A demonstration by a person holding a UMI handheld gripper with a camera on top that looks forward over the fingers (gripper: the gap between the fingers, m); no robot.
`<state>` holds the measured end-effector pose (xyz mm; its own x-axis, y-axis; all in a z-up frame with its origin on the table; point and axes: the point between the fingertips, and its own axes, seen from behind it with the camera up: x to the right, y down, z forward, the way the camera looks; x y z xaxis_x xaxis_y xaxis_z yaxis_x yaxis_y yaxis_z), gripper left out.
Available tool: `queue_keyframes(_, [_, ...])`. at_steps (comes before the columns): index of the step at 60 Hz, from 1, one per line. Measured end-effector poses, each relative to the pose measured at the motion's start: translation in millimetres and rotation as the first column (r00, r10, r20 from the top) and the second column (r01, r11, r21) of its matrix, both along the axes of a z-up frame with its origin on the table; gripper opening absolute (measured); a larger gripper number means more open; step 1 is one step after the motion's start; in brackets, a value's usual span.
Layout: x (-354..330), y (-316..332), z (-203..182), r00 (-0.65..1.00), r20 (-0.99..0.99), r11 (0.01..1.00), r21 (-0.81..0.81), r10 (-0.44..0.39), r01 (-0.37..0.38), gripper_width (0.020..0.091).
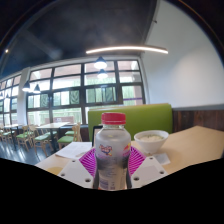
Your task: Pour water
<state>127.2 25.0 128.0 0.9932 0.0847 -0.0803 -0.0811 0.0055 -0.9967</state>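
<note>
Directly between the gripper's (112, 160) two fingers stands a clear plastic water bottle (112, 150), upright, with a red cap (114, 119) screwed on and a pale label bearing pink print around its body. The magenta pads (89, 160) on the inner faces of the fingers sit against the bottle's left and right sides with no gap showing, so the fingers are closed narrowly on the bottle's body, at about label height. The bottle's base is hidden below the fingers, so whether it rests on the counter (195, 148) or is lifted off it cannot be told.

The gripper is held roughly level, its fingers pointing forward along the light-coloured counter, and the bottle's upright stance matches that level pose. The hand that carries the gripper is not in view.

Just beyond the right finger, near the bottle, a white bowl (151, 141) sits on the counter, open side up; its contents cannot be made out. Behind the bottle and bowl rises a green seat back (150, 115). Farther off, to the left, a room with tables and chairs (45, 135) stretches toward a wall of large windows (85, 90) with greenery outside. A long strip light (127, 49) glows on the dark ceiling above.
</note>
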Motion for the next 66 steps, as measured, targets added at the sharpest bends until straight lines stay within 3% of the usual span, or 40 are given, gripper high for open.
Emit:
queue_keyframes(5, [-5.8, -6.7, -29.1, 1.000, -0.004, 0.999, -0.032, 0.006, -0.006, 0.0365])
queue_keyframes(6, [-14.9, -16.6, -52.5, 1.000, -0.011, 0.999, -0.035, 0.006, -0.006, 0.0365])
queue_keyframes(14, [-30.5, -3.5, -65.9, 0.999, 0.040, 0.999, -0.021, 0.025, -0.024, 0.0363])
queue_keyframes(20, [-34.3, -4.4, -64.6, 0.997, 0.057, 0.998, -0.043, 0.046, -0.044, 0.0364])
queue_keyframes(21, [-15.5, 0.4, -46.3, 0.997, 0.059, 0.997, -0.051, 0.055, -0.052, 0.0366])
queue_keyframes(30, [-22.2, -2.6, -64.6, 0.992, 0.116, 0.996, -0.082, 0.053, -0.043, 0.0410])
queue_keyframes(47, [-9.5, -5.3, -47.0, 0.993, 0.080, 0.993, -0.083, 0.087, -0.080, 0.0440])
queue_keyframes(59, [-0.2, -5.3, -46.9, 0.993, 0.070, 0.992, -0.090, 0.100, -0.093, 0.0555])
queue_keyframes(62, [2.1, -11.2, -50.2, 0.993, 0.058, 0.989, -0.112, 0.101, -0.094, 0.0671])
queue_keyframes(65, [8.3, -13.8, -51.0, 0.992, 0.076, 0.988, -0.123, 0.100, -0.090, 0.0840])
queue_keyframes(66, [10.5, -14.8, -50.3, 0.992, 0.084, 0.989, -0.121, 0.098, -0.088, 0.0847])
